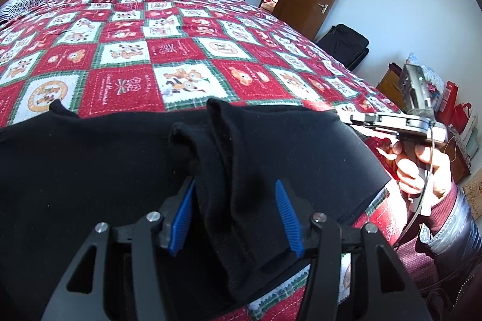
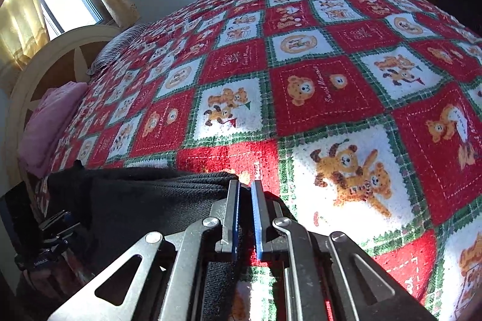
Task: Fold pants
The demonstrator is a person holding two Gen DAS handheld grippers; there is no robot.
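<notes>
left gripper [image 1: 235, 218] at 6 o'clock in its view, fingers wide, a bunched fold of the black pants [image 1: 120, 170] lying between them. pants spread over the near edge of the bed [image 1: 180, 49] with its red checked quilt. right gripper [image 2: 245, 218] at 6 o'clock in its own view, fingers narrow, pinching the pants' edge at their right end.

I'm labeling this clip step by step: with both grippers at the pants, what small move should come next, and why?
Probably close the left gripper on the bunched black pants. Its blue fingers stand wide apart around the fabric, while the right gripper looks nearly shut at the pants' edge, ready to lift over the quilt.
</notes>
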